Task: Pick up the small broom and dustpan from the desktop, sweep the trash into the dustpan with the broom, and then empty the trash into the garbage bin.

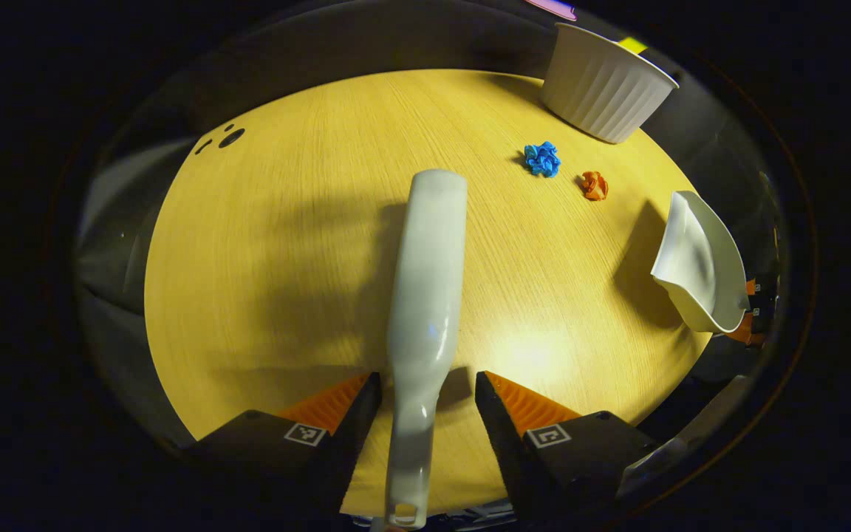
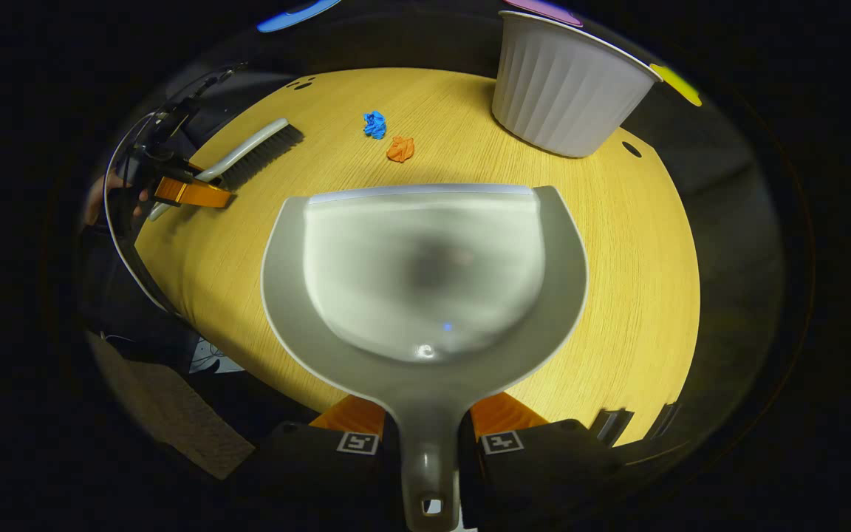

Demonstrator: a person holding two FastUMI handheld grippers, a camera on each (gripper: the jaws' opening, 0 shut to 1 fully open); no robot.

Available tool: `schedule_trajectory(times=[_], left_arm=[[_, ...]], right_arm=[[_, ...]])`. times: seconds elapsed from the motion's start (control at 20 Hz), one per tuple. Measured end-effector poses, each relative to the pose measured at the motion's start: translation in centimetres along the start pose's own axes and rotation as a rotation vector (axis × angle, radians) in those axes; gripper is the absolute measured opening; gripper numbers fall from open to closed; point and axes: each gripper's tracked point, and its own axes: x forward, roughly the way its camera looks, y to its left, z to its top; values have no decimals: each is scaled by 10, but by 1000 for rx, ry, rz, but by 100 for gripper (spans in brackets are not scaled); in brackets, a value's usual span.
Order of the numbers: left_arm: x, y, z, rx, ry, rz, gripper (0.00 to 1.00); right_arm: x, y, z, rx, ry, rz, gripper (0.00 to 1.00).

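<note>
Left tool (image 1: 427,403): fingers set wide on either side of the broom (image 1: 425,281) handle, gaps visible on both sides, so not yet gripped; broom lying on the counter (image 1: 285,244), head pointing away. Same broom seen from the right gripper view (image 2: 252,155), bristles down, resting at the counter's far-left edge with the left tool (image 2: 189,193) at its handle.

Right tool (image 2: 428,425): narrowed onto the dustpan (image 2: 425,281) handle, both fingers pressed against it; pan held level, its front lip toward the trash. Pan empty. Dustpan also seen from the left gripper view (image 1: 699,266), tilted on edge near the counter's right side and judged lifted off the surface.

Trash: blue wad (image 1: 542,159) and orange wad (image 1: 595,185), just beside each other, apart from the pan and the broom, both on bare counter. Bin (image 2: 566,85): ribbed, standing upright at the far edge, beyond the wads.

Progress, as judged: dustpan picked up; broom pickup in hand, grasp not closed. Left to do: closing on the broom, lifting it, sweeping both wads into the pan, tipping the pan into the bin.
</note>
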Motion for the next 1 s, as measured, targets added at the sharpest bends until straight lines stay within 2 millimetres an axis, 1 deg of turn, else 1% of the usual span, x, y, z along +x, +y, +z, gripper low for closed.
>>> schedule_trajectory(times=[0.05, 0.15, 0.25, 0.3, 0.35, 0.4, 0.45, 0.55, 0.7, 0.8, 0.85, 0.9, 0.95, 1.0], left_arm=[[2, -2, -1, 4, 10, -4, 81], [5, 0, 1, 9, 18, 15, 69], [4, 6, 4, 27, 16, 52, 53], [14, 8, 1, 29, 14, 55, 36], [5, 7, 8, 30, 7, 48, 31], [5, 7, 13, 23, -2, 48, 28], [4, 12, 20, 22, -14, 66, 26], [2, 18, 48, 40, -65, 102, 24], [-1, 8, 94, 84, -106, 75, 24], [3, 3, 122, 139, -119, 96, 24], [5, -2, 132, 166, -117, 99, 24], [8, -7, 141, 189, -109, 102, 22], [12, -12, 148, 209, -96, 102, 22], [16, -17, 153, 228, -85, 101, 24]], right_arm=[[0, -1, 1, -6, 10, 0, 35], [0, -2, 5, -19, 19, 1, 35], [1, -4, 10, -34, 25, 1, 35], [2, -4, 14, -44, 29, 4, 35], [3, -3, 16, -60, 38, 7, 35], [2, -2, 18, -83, 56, 11, 35], [1, -2, 18, -113, 79, 9, 35], [0, -6, 20, -179, 130, -4, 35], [0, -9, 28, -224, 184, 1, 35], [0, -7, 31, -218, 205, 11, 35], [1, -7, 34, -214, 213, 15, 35], [4, -8, 37, -211, 222, 18, 31], [7, -9, 38, -210, 232, 20, 35], [9, -9, 38, -209, 241, 20, 35]])
